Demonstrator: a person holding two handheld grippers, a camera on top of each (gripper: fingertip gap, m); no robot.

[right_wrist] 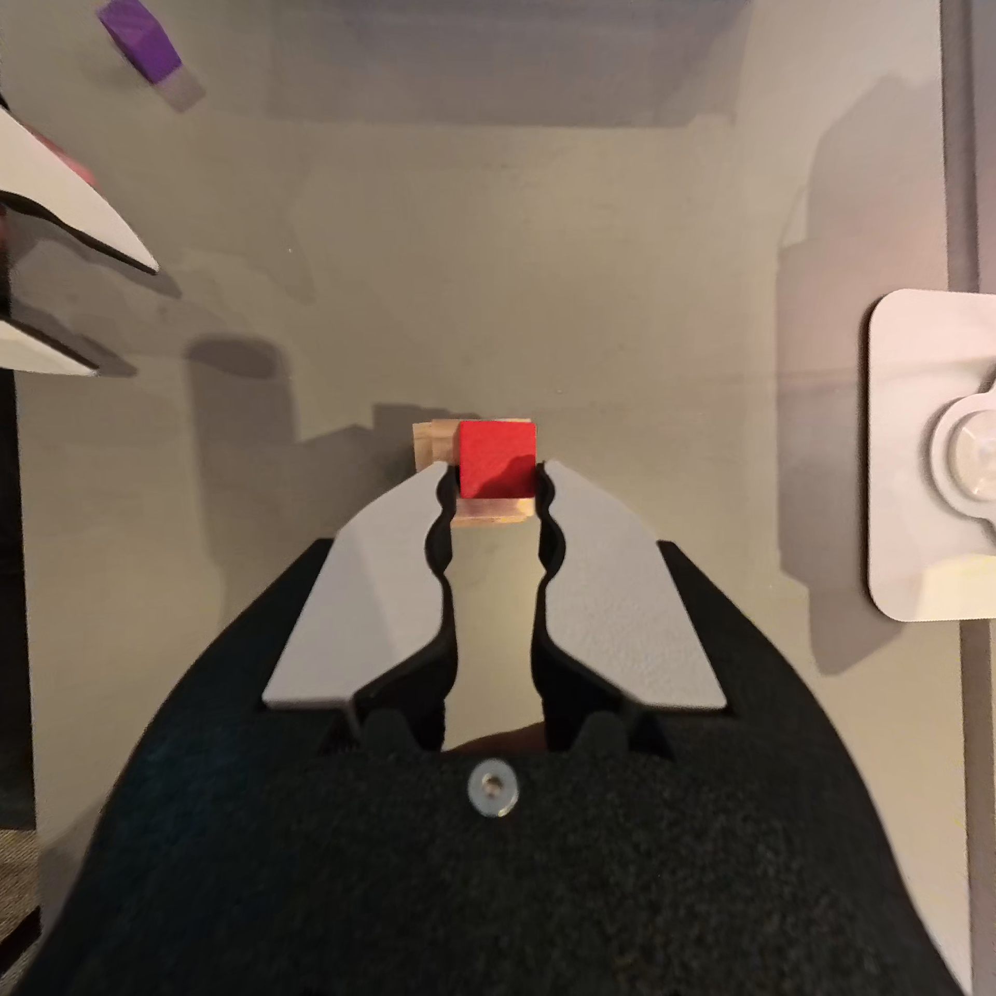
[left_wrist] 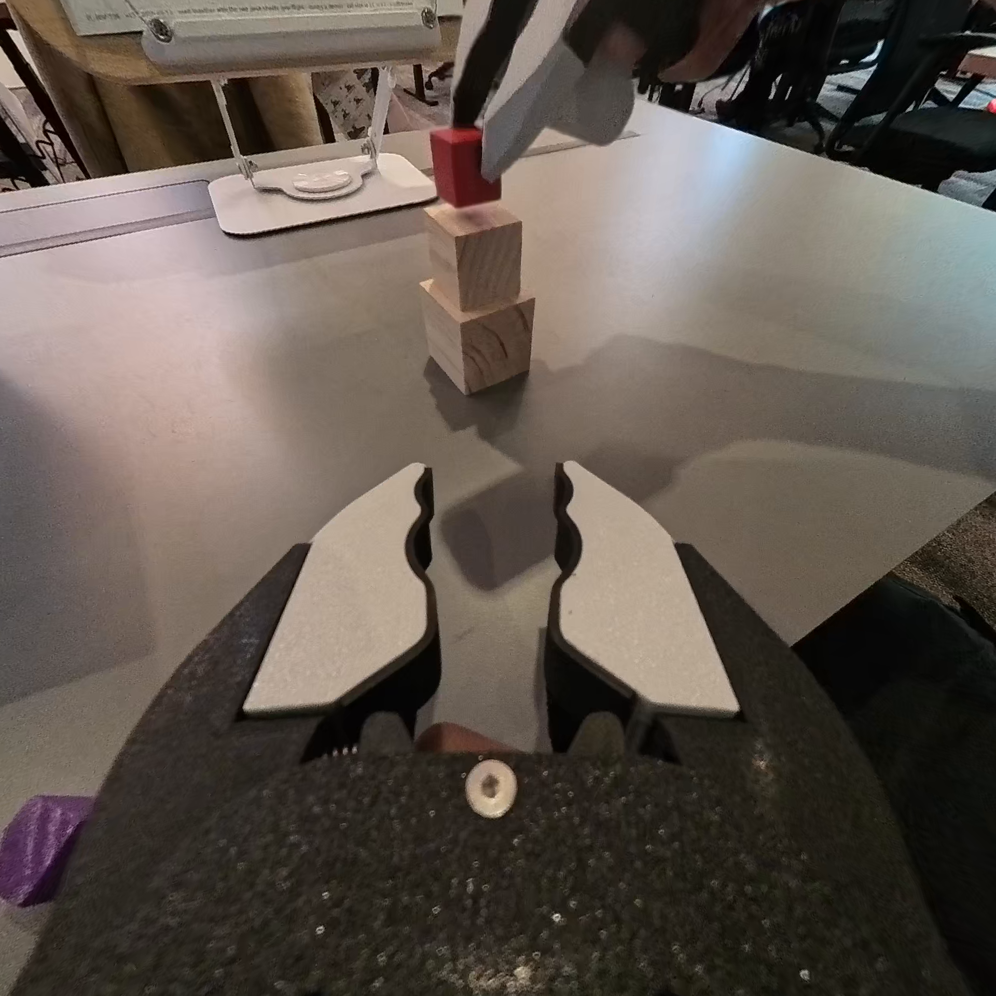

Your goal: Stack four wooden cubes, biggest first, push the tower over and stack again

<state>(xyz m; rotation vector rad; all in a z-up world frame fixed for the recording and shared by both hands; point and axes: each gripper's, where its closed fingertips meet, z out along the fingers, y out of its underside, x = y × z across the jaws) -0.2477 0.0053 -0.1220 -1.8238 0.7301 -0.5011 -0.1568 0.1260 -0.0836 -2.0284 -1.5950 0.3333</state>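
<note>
Two bare wooden cubes stand stacked on the grey table (left_wrist: 215,431): a large cube (left_wrist: 479,339) below and a medium cube (left_wrist: 477,258) on it, slightly turned. My right gripper (left_wrist: 479,145) comes down from above, shut on a small red cube (left_wrist: 463,167) right over the medium cube; I cannot tell whether they touch. In the right wrist view the red cube (right_wrist: 496,466) sits between my fingertips, with wooden edges (right_wrist: 431,450) showing beneath. My left gripper (left_wrist: 493,474) is open and empty, low over the table in front of the tower. A purple cube (left_wrist: 37,846) lies at the near left.
A white stand base (left_wrist: 323,194) sits on the table behind the tower, at the right edge of the right wrist view (right_wrist: 927,458). The purple cube (right_wrist: 140,40) and the left gripper (right_wrist: 81,226) show at the left there. Chairs stand beyond the table's far right edge. About 15 cm separates my left fingertips from my right.
</note>
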